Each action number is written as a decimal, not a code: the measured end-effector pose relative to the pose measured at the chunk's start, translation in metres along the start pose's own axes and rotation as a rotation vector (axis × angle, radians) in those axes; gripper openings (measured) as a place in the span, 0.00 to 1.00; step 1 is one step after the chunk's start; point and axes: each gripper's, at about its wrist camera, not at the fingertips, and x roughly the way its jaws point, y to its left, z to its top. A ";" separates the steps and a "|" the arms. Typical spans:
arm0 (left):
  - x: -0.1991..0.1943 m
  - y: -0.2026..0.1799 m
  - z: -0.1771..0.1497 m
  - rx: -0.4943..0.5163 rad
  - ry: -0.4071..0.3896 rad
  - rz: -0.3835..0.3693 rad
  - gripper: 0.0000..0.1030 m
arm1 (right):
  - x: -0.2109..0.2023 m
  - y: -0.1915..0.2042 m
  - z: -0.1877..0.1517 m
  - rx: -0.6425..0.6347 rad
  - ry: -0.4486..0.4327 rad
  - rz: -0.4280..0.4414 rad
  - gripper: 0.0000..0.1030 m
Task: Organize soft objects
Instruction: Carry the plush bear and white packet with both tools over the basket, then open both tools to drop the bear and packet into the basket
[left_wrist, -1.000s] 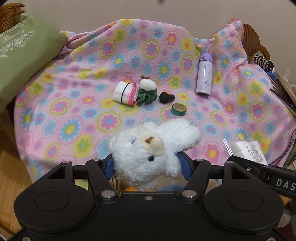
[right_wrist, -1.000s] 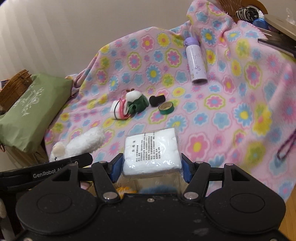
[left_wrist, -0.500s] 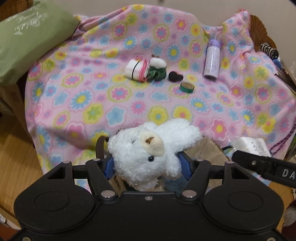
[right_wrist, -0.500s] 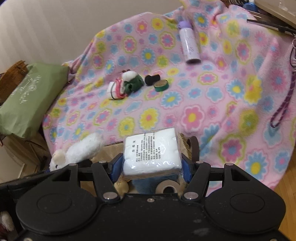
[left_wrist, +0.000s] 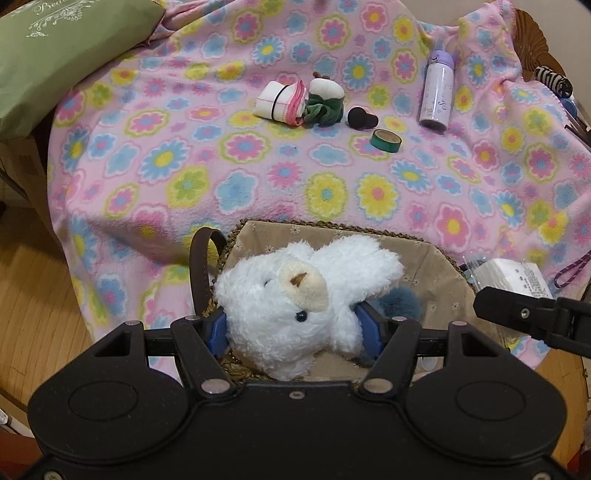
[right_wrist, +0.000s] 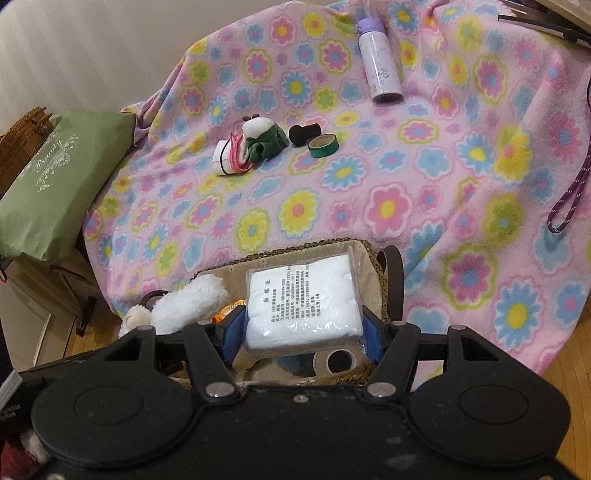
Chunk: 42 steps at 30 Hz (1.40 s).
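My left gripper (left_wrist: 293, 328) is shut on a white plush bear (left_wrist: 295, 295) and holds it over a woven basket with a beige liner (left_wrist: 424, 254). My right gripper (right_wrist: 301, 332) is shut on a white pad sealed in clear plastic (right_wrist: 303, 302) above the same basket (right_wrist: 365, 258). The bear also shows in the right wrist view (right_wrist: 184, 302). Inside the basket lie a blue fluffy thing (left_wrist: 400, 299) and a tape roll (right_wrist: 338, 361). On the flowered blanket (left_wrist: 221, 155) farther back lie a folded white-and-pink cloth (left_wrist: 282, 101) and a small green-and-white plush (left_wrist: 325, 99).
A purple bottle (left_wrist: 437, 96), a black knob-like object (left_wrist: 362, 118) and a green tape roll (left_wrist: 386, 139) lie on the blanket. A green cushion (left_wrist: 55, 48) is at the far left. A purple cord (right_wrist: 569, 192) hangs at the right. Wooden floor (left_wrist: 33, 314) lies below.
Both grippers have pulled back from the blanket and down, still holding the bear and the pad. The basket has come into view beneath them.
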 end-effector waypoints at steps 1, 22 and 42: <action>0.000 0.000 0.000 0.000 0.002 0.000 0.61 | 0.000 0.000 0.000 -0.001 0.001 0.000 0.60; 0.002 -0.002 -0.001 0.010 0.017 0.004 0.73 | 0.001 0.002 0.001 -0.025 0.006 -0.006 0.72; 0.000 -0.003 -0.001 0.021 0.012 0.023 0.81 | 0.000 0.000 0.001 -0.025 0.006 -0.010 0.73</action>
